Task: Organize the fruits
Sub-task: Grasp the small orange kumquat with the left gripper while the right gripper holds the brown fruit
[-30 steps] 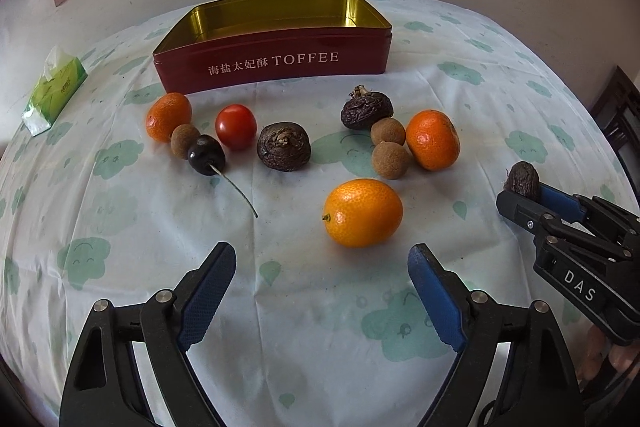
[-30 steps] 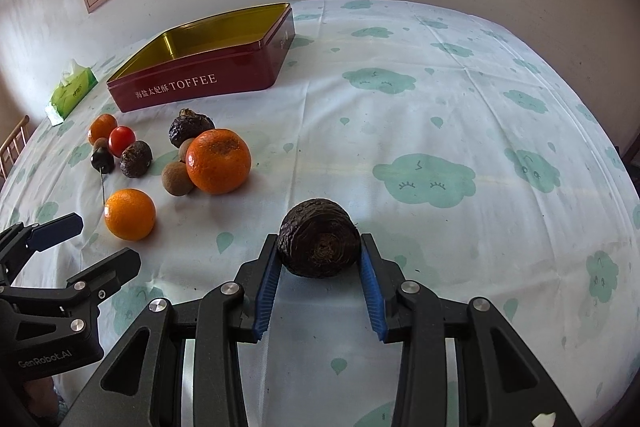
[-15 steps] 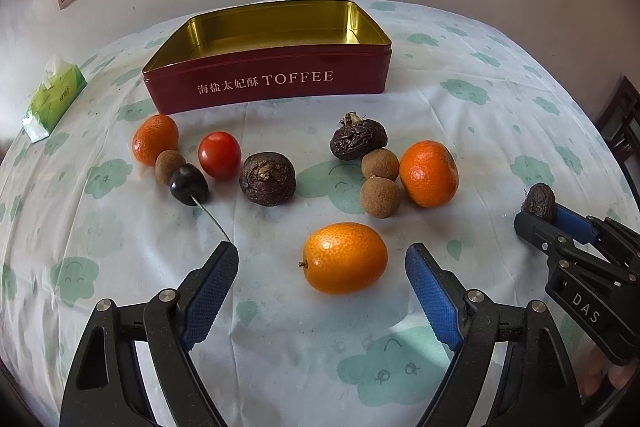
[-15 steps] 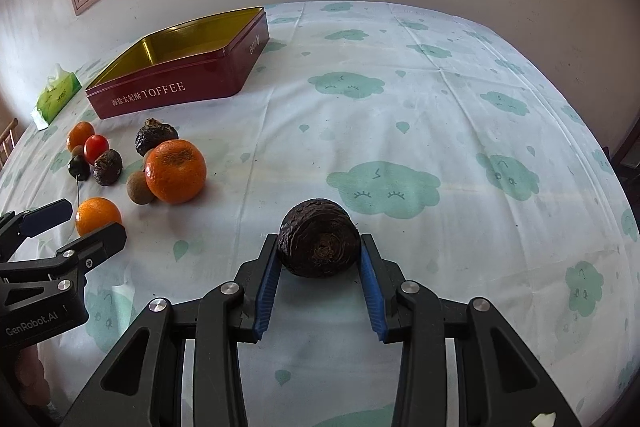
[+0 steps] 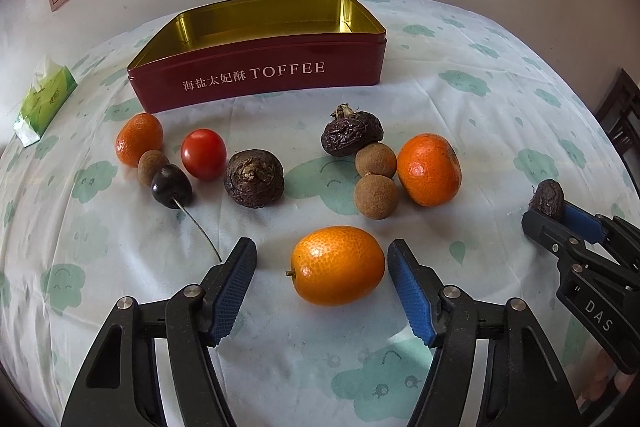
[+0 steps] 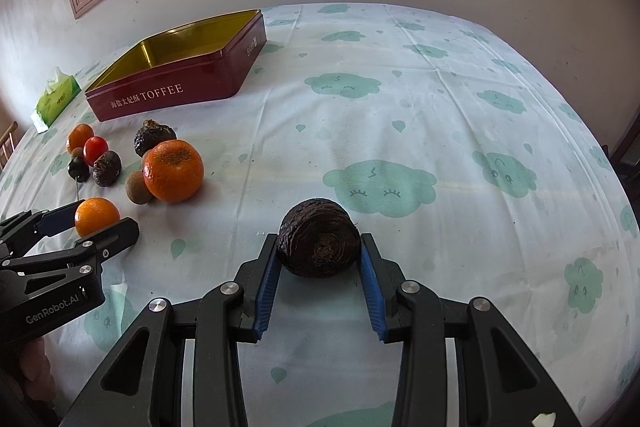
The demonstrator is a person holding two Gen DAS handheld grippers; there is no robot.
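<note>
The left gripper (image 5: 320, 263) is open wide, with a kumquat (image 5: 337, 264) lying between its fingers; the right blue pad is just beside the fruit and the left pad is apart from it. A thin cherry stem (image 5: 198, 227) ends just beside the left finger. The right gripper (image 6: 319, 269) is closed on a dark water chestnut (image 6: 319, 237), low over the table (image 6: 440, 115) near its middle.

Behind the kumquat the other fruits lie in two bunches. On the left are one small orange (image 5: 139, 137), one longan (image 5: 152, 166), one cherry (image 5: 171, 185), one tomato (image 5: 203, 154) and one water chestnut (image 5: 254, 177). On the right are one wrinkly dark fruit (image 5: 351, 131), two longans (image 5: 375, 175) touching each other, and one big orange (image 5: 428, 169) touching them. That makes three longans and two water chestnuts, counting the held one.

The red toffee tin (image 5: 260, 75) stands open behind the fruits, toward the far edge of the table, with nothing seen in it. One green tissue pack (image 5: 44, 99) lies at the far left edge.

The left view shows all the fruits spread out, but only the tip of the right gripper and its chestnut. The right view shows the wide bare right half of the cloud cloth (image 6: 380, 183), and there the big orange hides one longan.
</note>
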